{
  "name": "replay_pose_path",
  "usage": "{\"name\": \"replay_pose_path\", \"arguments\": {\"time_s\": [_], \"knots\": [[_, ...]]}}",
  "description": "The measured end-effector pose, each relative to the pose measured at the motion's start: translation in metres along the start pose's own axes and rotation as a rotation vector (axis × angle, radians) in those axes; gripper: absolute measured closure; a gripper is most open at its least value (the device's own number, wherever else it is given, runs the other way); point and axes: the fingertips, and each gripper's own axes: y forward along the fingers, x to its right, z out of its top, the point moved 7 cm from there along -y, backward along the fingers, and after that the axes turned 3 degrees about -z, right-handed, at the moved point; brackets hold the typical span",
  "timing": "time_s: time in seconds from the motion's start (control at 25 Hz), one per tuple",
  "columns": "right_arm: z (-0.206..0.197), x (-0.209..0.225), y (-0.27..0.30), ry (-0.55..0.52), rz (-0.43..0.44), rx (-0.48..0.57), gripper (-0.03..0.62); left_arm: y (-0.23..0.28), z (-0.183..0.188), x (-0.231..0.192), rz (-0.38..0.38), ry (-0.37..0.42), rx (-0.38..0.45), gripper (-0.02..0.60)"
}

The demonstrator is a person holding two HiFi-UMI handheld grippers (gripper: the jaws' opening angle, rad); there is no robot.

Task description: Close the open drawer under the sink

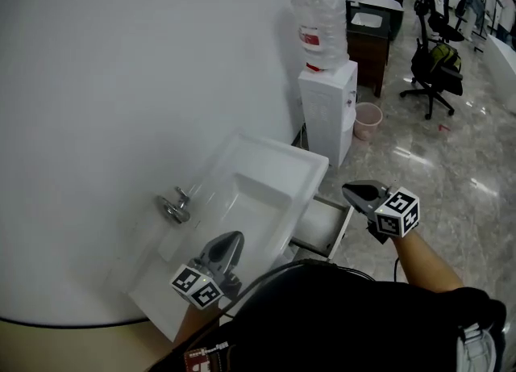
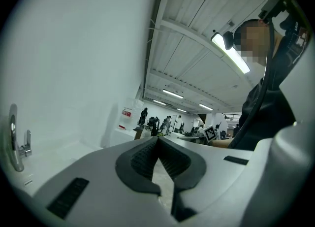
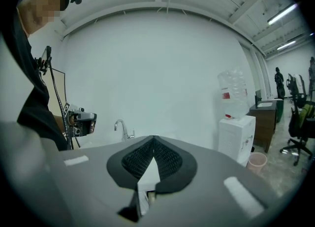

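Left gripper [image 1: 234, 241] over sink [image 1: 274, 151], jaws together, empty. Right gripper [image 1: 355, 193] jaws also together, empty, just beside the drawer [image 1: 321, 229], open below sink. Approach step, likely; next: push drawer front inward

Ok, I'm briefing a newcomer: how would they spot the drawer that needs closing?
Find the white sink against the big white wall, next to the water dispenser. Below the sink's front edge a shallow white drawer juts out over the glossy floor, its inside showing; nothing else sticks out from under the sink.
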Motion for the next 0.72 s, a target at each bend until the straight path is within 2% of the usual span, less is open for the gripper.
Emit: {"name": "replay_pose_path", "arguments": {"time_s": [0.2,0.36,0.72], "knots": [[-0.011,0.0,-0.003,0.002,-0.022,-0.029,0.592,0.019,-0.022,-0.002,-0.035,-0.06,-0.06,0.584],[-0.037,0.009,-0.006,0.028,-0.051,-0.066,0.592,0.037,-0.054,0.001,-0.081,-0.114,-0.111,0.584],[-0.095,0.039,-0.003,0.1,-0.086,-0.122,0.592,0.068,-0.108,0.003,-0.094,-0.186,-0.229,0.583]]}}
